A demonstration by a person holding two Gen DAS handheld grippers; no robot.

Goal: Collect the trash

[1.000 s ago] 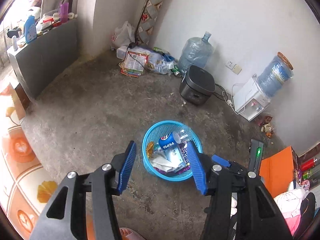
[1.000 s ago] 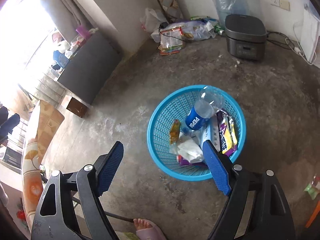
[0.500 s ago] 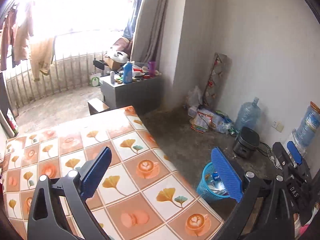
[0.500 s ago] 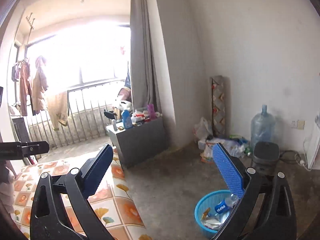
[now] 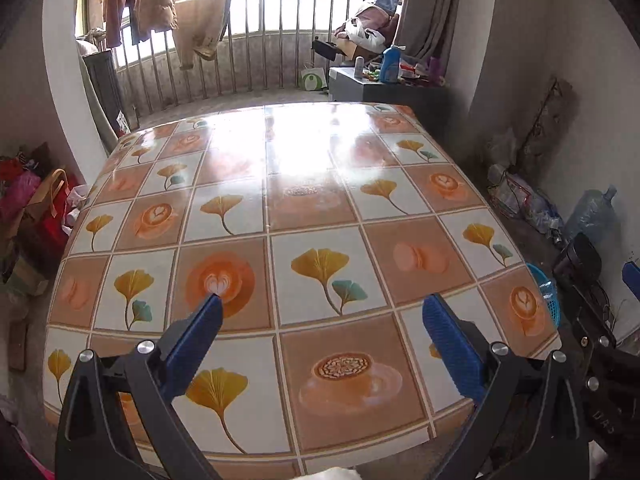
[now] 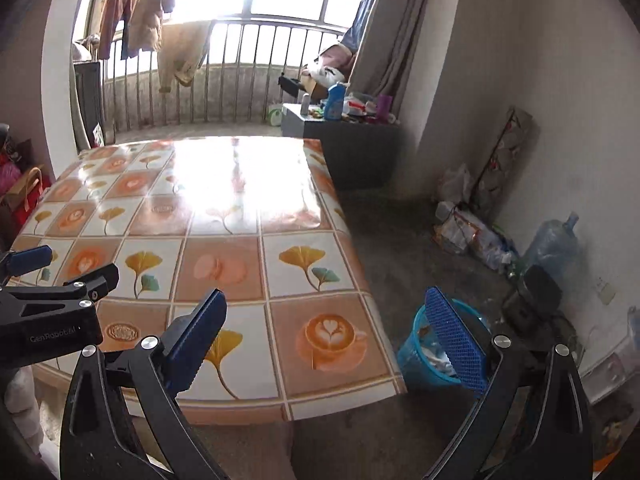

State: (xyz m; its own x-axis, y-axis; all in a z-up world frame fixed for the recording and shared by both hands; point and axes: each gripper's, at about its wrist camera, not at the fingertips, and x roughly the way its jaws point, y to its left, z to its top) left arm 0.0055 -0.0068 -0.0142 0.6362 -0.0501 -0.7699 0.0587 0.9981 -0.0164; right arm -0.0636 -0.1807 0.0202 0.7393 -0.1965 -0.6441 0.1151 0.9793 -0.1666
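While both claws, left claw [image 5: 320,320] and right claw [image 6: 326,320], gape empty over the bare table [image 5: 320,208], sweep toward remaining litter; collected trash sits in the basket [image 6: 420,360].

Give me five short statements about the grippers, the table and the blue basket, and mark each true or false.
1. The left gripper holds a bottle. False: its jaws are open with nothing between them.
2. The right gripper is open and empty. True.
3. The blue basket stands on the table. False: it stands on the floor beside the table.
4. The basket has trash in it. True.
5. The tablecloth is plain white. False: it shows leaves and coffee cups.
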